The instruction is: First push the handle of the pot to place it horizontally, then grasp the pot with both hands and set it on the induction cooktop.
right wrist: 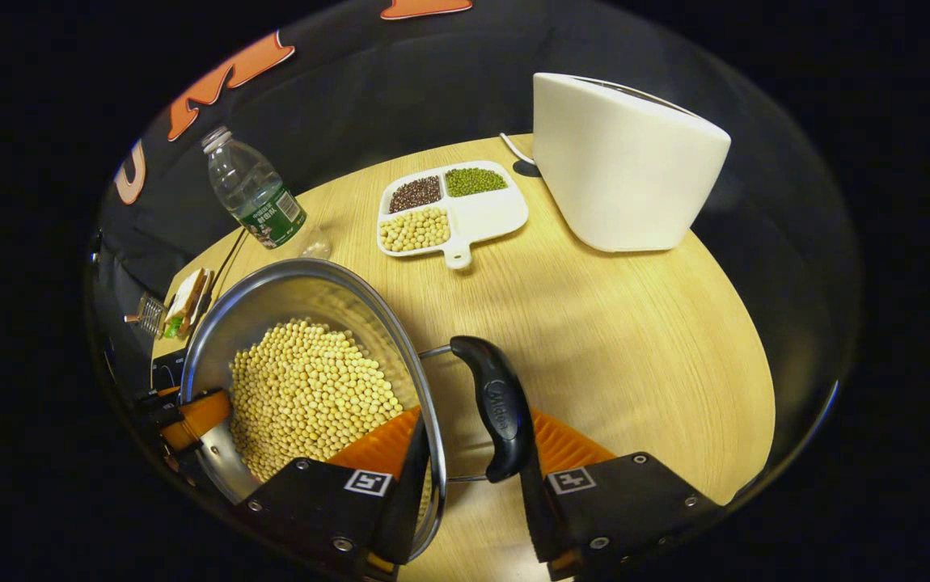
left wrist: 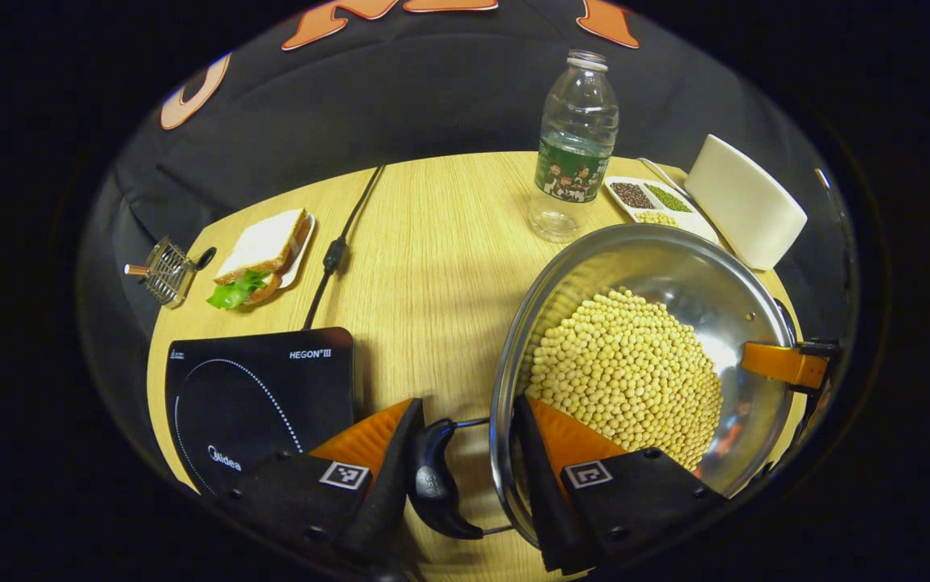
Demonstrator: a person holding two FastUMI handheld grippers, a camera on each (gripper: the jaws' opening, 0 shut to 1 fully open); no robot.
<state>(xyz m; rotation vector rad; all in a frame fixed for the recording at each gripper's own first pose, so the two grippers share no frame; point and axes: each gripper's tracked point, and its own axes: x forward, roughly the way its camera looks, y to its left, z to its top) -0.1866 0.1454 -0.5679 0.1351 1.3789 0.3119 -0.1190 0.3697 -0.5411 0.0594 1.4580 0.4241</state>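
Straddling the pot [left wrist: 643, 380] rim and side handle [left wrist: 437, 485], left tongs [left wrist: 465, 461] stand wide; right tongs [right wrist: 473, 453] likewise at the far handle [right wrist: 501, 408]. Pot sits on desk [left wrist: 433, 242] beside cooktop [left wrist: 255, 396]. Close both evenly, lift level: beans spill easily.

In the left gripper view, the round steel pot [left wrist: 651, 380] filled with pale soybeans [left wrist: 627, 376] is set on the wooden tabletop [left wrist: 433, 259], right of the flat black induction cooktop [left wrist: 259, 400]. Behind the cooktop a sandwich on a small white plate [left wrist: 263, 259] is placed, with a small wire rack [left wrist: 164, 272] to its left. Behind the pot a clear plastic bottle [left wrist: 574, 149], a divided white dish of beans [left wrist: 659, 204] and a white toaster [left wrist: 744, 202] are lined up left to right.
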